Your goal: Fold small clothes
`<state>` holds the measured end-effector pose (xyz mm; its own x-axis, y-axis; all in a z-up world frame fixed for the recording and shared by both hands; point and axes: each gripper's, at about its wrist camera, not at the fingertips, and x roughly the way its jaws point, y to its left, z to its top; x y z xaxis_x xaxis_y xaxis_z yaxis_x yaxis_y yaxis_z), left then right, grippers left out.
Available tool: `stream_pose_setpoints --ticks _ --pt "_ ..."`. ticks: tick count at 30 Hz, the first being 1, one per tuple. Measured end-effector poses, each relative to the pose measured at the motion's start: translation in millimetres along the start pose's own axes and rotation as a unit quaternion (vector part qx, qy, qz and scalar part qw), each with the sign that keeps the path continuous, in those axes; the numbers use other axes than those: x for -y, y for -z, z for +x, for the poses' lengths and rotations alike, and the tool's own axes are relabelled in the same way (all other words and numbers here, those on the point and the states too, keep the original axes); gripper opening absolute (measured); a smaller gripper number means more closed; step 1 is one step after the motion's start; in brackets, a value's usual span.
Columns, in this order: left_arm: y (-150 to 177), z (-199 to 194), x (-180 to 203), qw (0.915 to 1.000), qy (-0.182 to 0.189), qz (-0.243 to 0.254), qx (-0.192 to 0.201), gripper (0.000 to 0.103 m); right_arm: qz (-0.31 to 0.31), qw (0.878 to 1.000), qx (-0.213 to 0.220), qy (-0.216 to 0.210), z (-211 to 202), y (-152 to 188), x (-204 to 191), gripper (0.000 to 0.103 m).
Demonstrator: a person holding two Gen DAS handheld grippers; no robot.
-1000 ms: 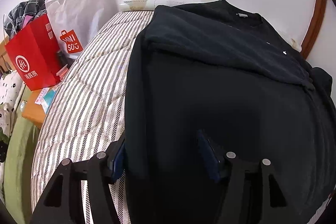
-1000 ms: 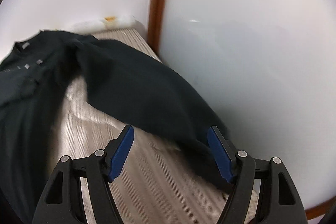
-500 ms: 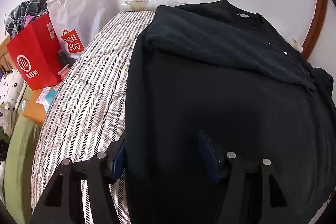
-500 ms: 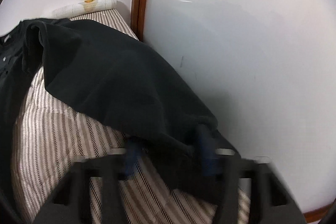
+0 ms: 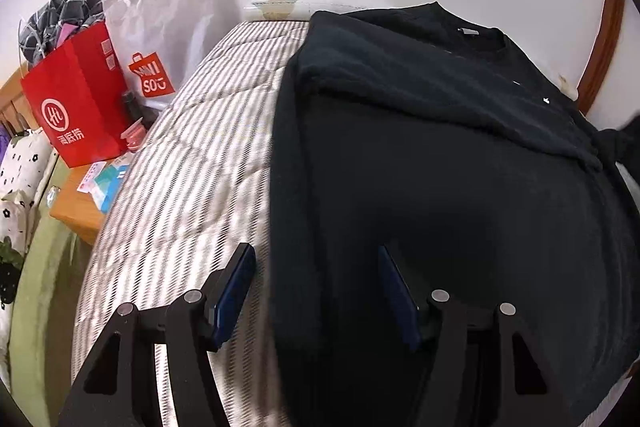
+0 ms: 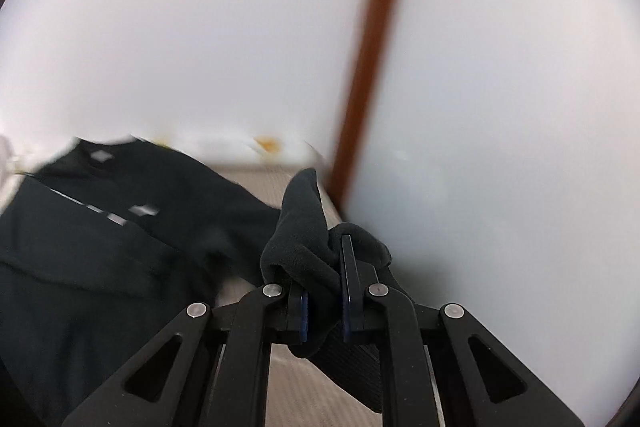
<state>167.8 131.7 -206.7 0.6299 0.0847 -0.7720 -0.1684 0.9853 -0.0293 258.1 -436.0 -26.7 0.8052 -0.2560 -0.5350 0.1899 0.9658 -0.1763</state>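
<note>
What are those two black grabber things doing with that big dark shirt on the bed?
Someone is folding a black sweatshirt spread on a striped mattress. The right gripper has its jaws shut on the end of the sweatshirt's sleeve, which is lifted off the bed near the wall. The left gripper hangs over the shirt's side edge with its jaws apart, gripping nothing. One sleeve already lies folded across the chest.
</note>
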Motion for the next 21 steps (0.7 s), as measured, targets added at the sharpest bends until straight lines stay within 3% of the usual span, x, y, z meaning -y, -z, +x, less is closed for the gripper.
stream_pose_setpoints --ticks 6,10,16,21 --pt "10 -7 -32 0.9993 0.010 -0.035 -0.002 0.061 -0.026 0.993 0.018 -0.109 -41 -36 -99 0.011" --pt "12 -10 -38 0.9990 0.023 -0.037 -0.002 0.061 -0.064 0.986 0.029 -0.152 -46 -52 -176 0.011" --pt "12 -7 -36 0.9995 0.021 -0.026 0.002 0.063 -0.087 0.971 0.032 -0.219 -37 -68 -257 0.012" --pt "14 -4 -26 1.0000 0.001 -0.003 0.009 0.067 -0.146 0.967 0.032 -0.208 -6 -52 -333 0.015"
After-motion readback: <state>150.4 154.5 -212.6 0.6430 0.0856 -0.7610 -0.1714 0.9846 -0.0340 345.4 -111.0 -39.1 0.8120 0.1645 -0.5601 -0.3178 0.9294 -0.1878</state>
